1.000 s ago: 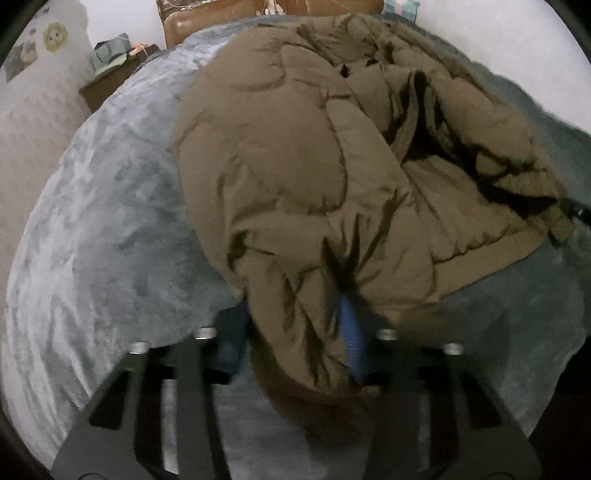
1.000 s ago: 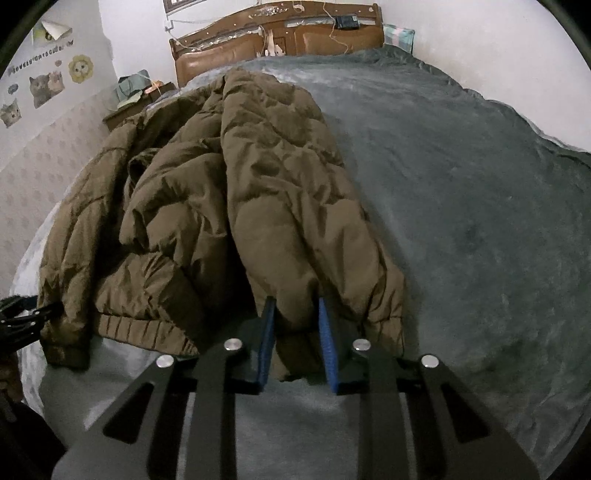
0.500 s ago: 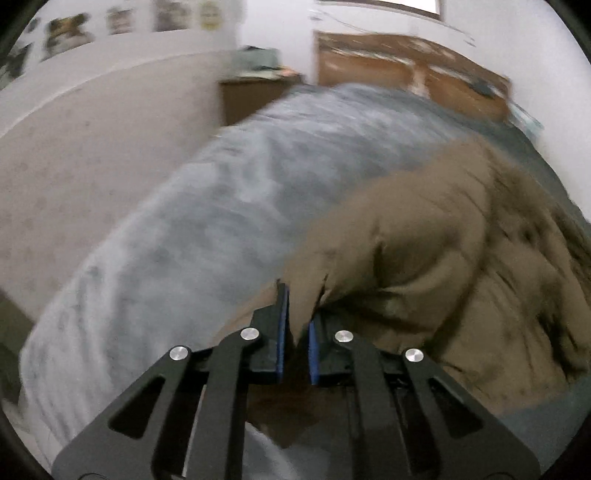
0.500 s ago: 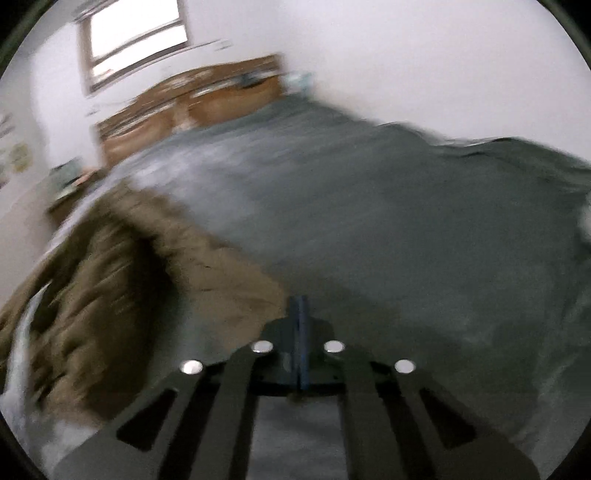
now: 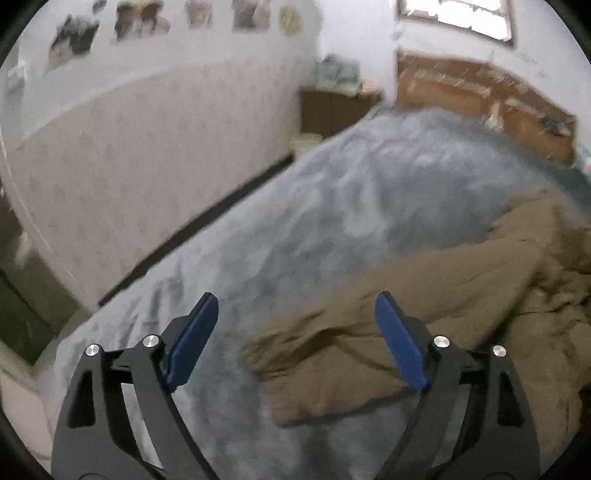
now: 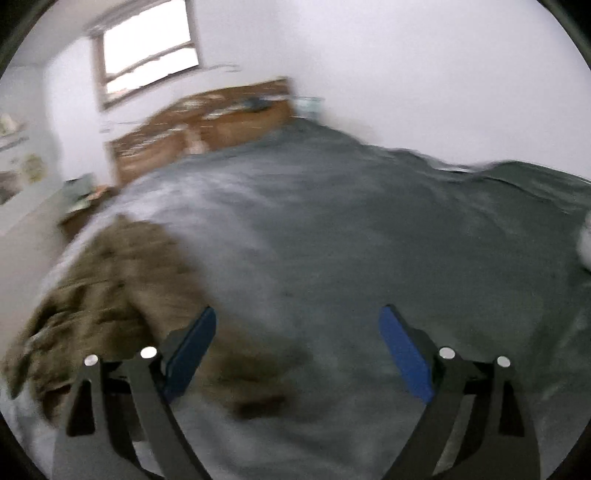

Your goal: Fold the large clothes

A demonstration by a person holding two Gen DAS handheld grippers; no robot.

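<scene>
Lying crumpled on the bed [image 5: 332,206], the brown jacket [image 5: 424,295] rests free; left hand-held gripper [image 5: 295,343] and right hand-held gripper [image 6: 297,350] have just been opening, both wide and empty.

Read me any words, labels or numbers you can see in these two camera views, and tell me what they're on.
No text can be read in either view.
Wall pictures above the bed: too blurred to show any lettering.
Wall decorations in the right wrist view: blurred, nothing legible.
Brown jacket, blanket, headboard: no label or print visible.

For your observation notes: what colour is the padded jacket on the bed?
Olive brown jacket; clearest in the left wrist view.
</scene>
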